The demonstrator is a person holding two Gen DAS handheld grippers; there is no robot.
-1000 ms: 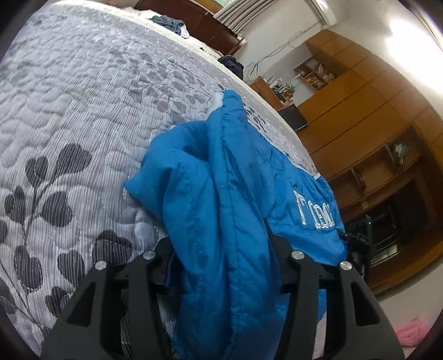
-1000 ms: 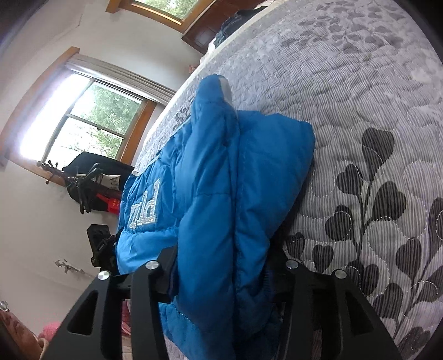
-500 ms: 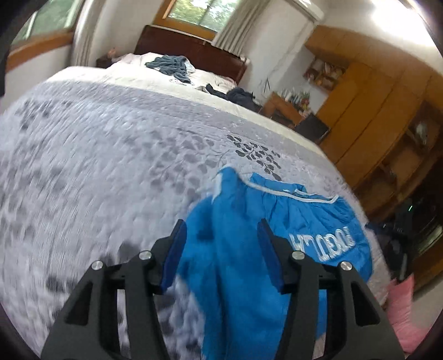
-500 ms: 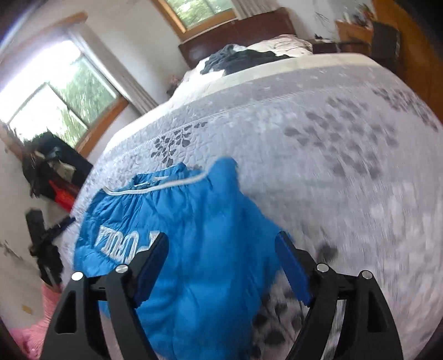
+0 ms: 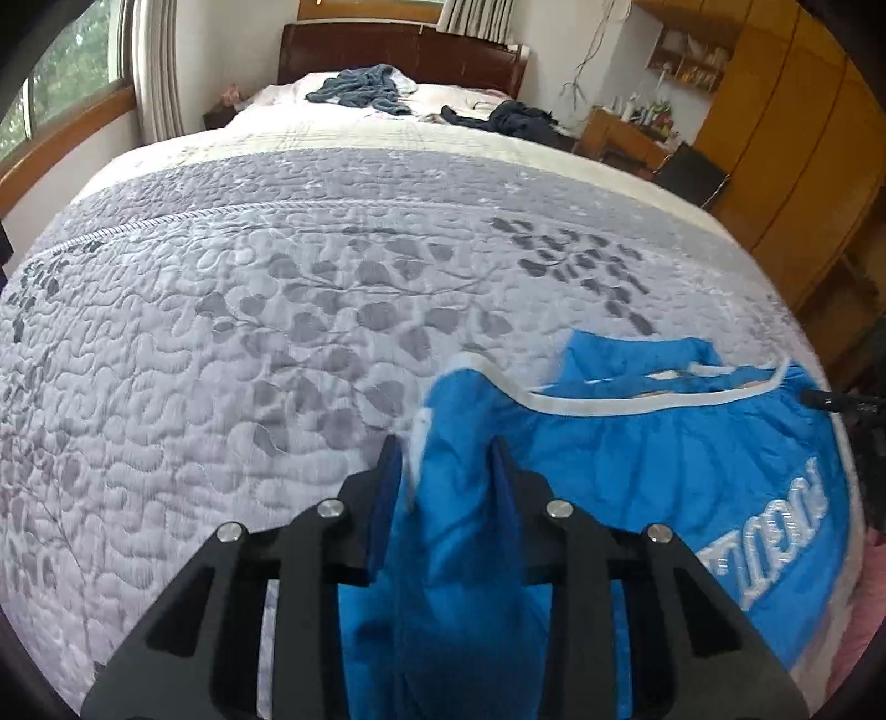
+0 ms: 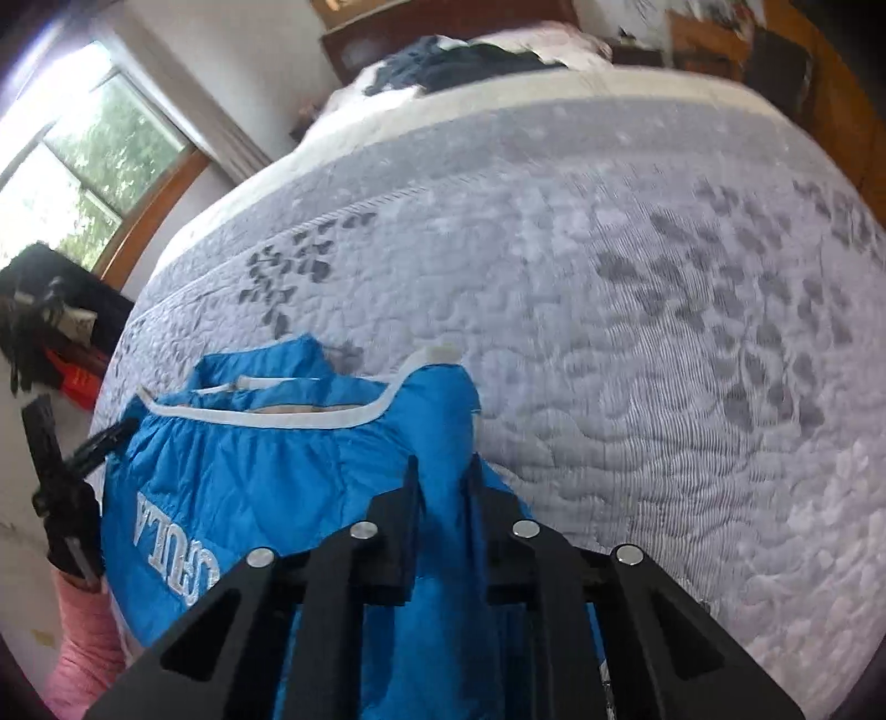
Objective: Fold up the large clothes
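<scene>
A blue puffer jacket (image 5: pixel 664 498) with white trim and white stitched letters lies bunched on the near part of the grey leaf-patterned quilt (image 5: pixel 221 332). In the left wrist view, my left gripper (image 5: pixel 443 471) is shut on a raised fold at the jacket's left edge, with fabric filling the gap between its fingers. The right wrist view shows the same jacket (image 6: pixel 249 471) on the quilt (image 6: pixel 664 332). There my right gripper (image 6: pixel 443 482) is shut on a thin fold at the jacket's right edge. The cloth below both grips is hidden by the gripper bodies.
Dark clothes (image 5: pixel 365 88) lie heaped by the wooden headboard (image 5: pixel 398 50) at the far end of the bed. A wooden wardrobe (image 5: pixel 803 166) stands to the right and a window (image 6: pixel 72 166) to the left. Black gear (image 6: pixel 55 487) and something pink (image 6: pixel 83 653) sit past the bed's near edge.
Both grippers have risen from low against the jacket, and the views now look along the bed. Their jaws, wide apart half a second ago, have closed on folds of the jacket.
</scene>
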